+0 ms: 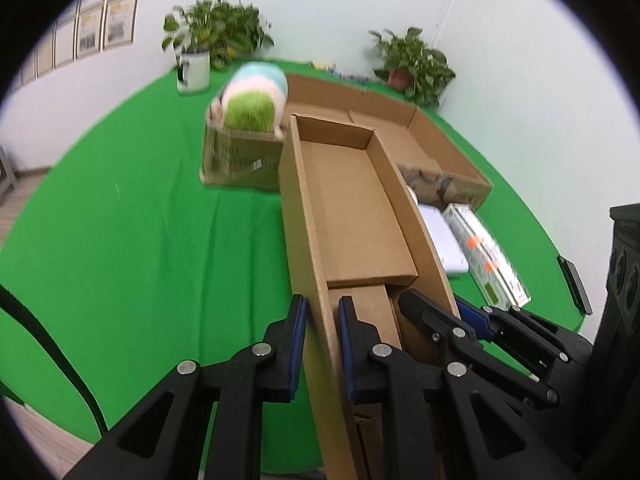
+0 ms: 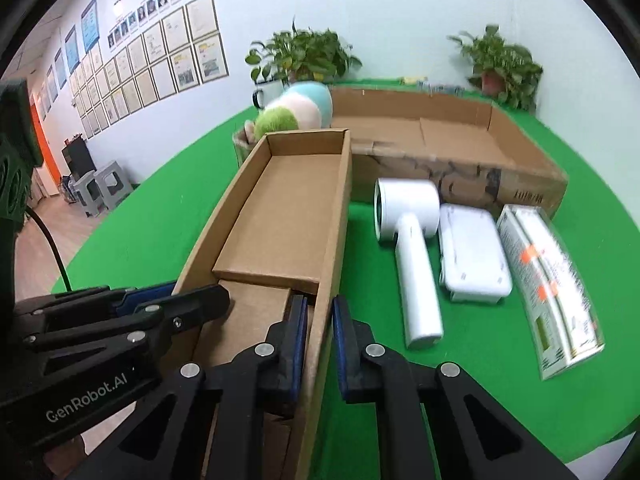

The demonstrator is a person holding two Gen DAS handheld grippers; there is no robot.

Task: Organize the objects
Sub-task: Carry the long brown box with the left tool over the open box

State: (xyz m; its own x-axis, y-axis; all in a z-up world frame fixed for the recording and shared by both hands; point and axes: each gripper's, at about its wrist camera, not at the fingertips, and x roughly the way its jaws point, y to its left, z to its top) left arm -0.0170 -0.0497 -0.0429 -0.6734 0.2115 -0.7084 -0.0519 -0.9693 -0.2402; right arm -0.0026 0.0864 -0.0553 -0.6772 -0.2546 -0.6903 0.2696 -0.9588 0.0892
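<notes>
A long narrow open cardboard box point(image 1: 360, 208) point(image 2: 288, 216) is held above the green table. My left gripper point(image 1: 323, 344) is shut on the box's left wall. My right gripper point(image 2: 320, 344) is shut on its right wall; it also shows in the left wrist view point(image 1: 436, 312). The left gripper shows in the right wrist view point(image 2: 176, 300). On the table to the right lie a white handheld device point(image 2: 412, 240), a white flat case point(image 2: 472, 252) point(image 1: 442, 240) and a clear-packed box with orange marks point(image 2: 552, 280) point(image 1: 492, 256).
A wide shallow cardboard tray point(image 2: 440, 148) point(image 1: 400, 128) lies behind. A plush toy point(image 1: 256, 96) point(image 2: 296, 110) sits in a small carton point(image 1: 236, 156). Two potted plants point(image 1: 216, 36) point(image 1: 416, 64) and a white mug point(image 1: 194, 70) stand at the table's far edge.
</notes>
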